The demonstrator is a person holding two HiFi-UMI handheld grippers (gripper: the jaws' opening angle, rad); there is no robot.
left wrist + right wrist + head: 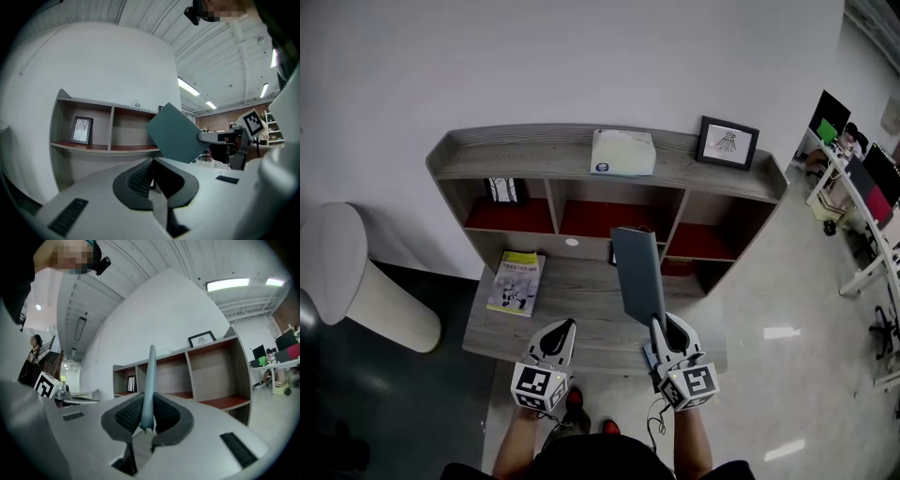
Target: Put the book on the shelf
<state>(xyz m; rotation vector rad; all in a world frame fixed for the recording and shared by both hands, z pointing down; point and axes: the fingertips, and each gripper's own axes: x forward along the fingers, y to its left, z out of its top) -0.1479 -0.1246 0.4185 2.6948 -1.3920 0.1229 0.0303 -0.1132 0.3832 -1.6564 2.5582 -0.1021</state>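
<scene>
Right tool (pixel 148 401) clamps book (pixel 176 133), cover seen in left gripper view; left tool (pixel 153 163) closed.

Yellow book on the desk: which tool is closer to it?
Left. The left tool hovers just off the yellow book's near corner. The right tool is farther off, gripping the grey book.

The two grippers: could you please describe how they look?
The left gripper and right gripper are white shells tapering to black ribbed pads, each carrying a cube of black-and-white square markers; a thin dark cable hangs under the right.
</scene>
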